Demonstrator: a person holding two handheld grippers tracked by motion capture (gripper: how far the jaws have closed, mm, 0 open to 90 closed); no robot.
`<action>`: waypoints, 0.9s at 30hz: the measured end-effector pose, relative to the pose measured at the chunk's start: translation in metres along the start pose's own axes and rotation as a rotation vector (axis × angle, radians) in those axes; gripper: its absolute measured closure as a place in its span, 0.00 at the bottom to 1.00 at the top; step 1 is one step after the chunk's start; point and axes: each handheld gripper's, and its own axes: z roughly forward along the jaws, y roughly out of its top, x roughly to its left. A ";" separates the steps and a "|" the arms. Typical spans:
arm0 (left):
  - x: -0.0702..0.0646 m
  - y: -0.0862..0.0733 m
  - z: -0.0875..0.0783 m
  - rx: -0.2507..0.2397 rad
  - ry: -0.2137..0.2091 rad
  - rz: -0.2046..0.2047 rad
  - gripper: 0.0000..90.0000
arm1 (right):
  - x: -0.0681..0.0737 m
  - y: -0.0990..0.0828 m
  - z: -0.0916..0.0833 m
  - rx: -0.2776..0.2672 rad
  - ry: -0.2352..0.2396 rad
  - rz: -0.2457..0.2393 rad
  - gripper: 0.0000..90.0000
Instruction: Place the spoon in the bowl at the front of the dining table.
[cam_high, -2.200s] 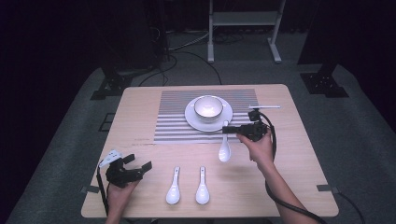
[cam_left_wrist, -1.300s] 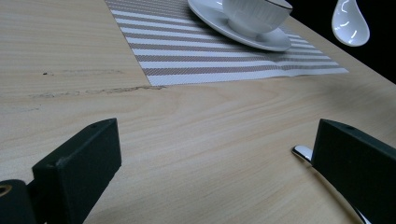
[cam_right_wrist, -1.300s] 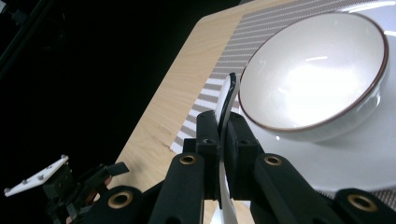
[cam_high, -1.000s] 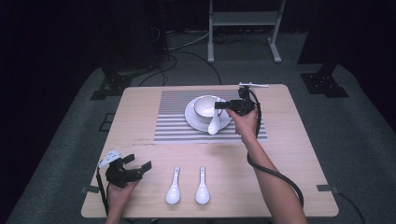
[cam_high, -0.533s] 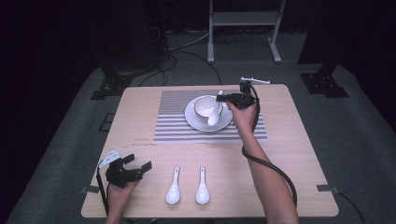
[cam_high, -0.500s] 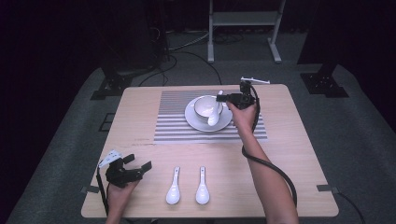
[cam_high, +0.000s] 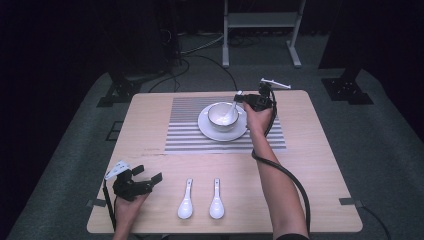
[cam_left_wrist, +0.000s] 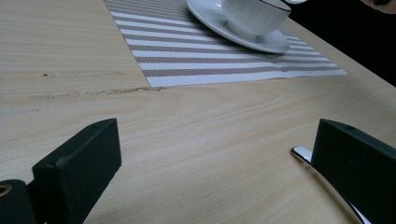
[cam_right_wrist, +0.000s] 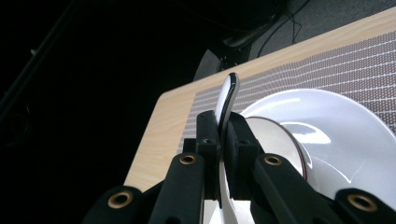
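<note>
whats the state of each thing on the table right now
right gripper: shut on held spoon
held spoon: tilted, scoop end inside bowl
bowl: upright on saucer
saucer: flat on striped mat
left gripper: open, holding nothing
two spoons: lying flat, untouched

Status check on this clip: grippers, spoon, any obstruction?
Right gripper shut on spoon, its scoop in the bowl. Left gripper open, idle at table edge. Nothing in the way.
</note>
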 end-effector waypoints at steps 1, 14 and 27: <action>0.000 0.000 0.000 0.000 0.000 0.000 0.00 | 0.000 0.000 0.000 -0.007 -0.002 0.007 0.94; 0.000 0.000 0.000 0.000 0.001 0.001 0.00 | -0.006 -0.001 0.003 -0.055 -0.062 0.017 0.94; 0.000 0.000 0.000 -0.003 -0.001 0.000 0.00 | -0.018 -0.010 0.007 -0.062 -0.079 0.042 0.94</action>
